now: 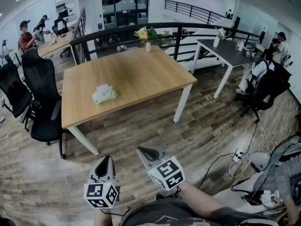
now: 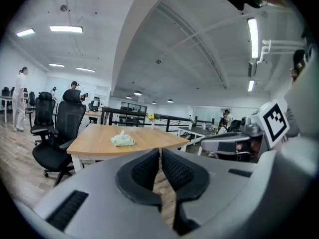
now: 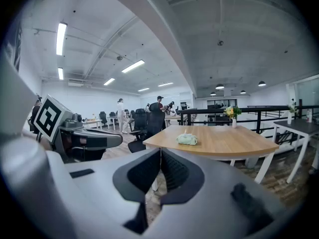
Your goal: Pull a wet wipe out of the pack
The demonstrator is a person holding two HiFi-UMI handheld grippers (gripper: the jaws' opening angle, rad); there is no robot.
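A pale green wet wipe pack (image 1: 104, 93) is seen lying on the wooden table (image 1: 141, 69), left of centre in the head view. The left gripper (image 2: 160, 152) and the right gripper (image 3: 160, 151) are held side by side at the bottom of that view, well apart from the pack. Both pairs of jaws are clenched together, and nothing is grasped between them. A vase of flowers (image 1: 147, 36) is set at the table's upper edge.

wet wipe pack (image 1: 104, 93), centre-left on desk (image 1: 141, 69): too small for us to read label or flap | our forearm (image 1: 202, 202): cut off by bottom edge | seated person (image 1: 256, 72), right edge: partly hidden behind chair (image 1: 272, 86) | people (image 1: 26, 34), upper left: too small to make out
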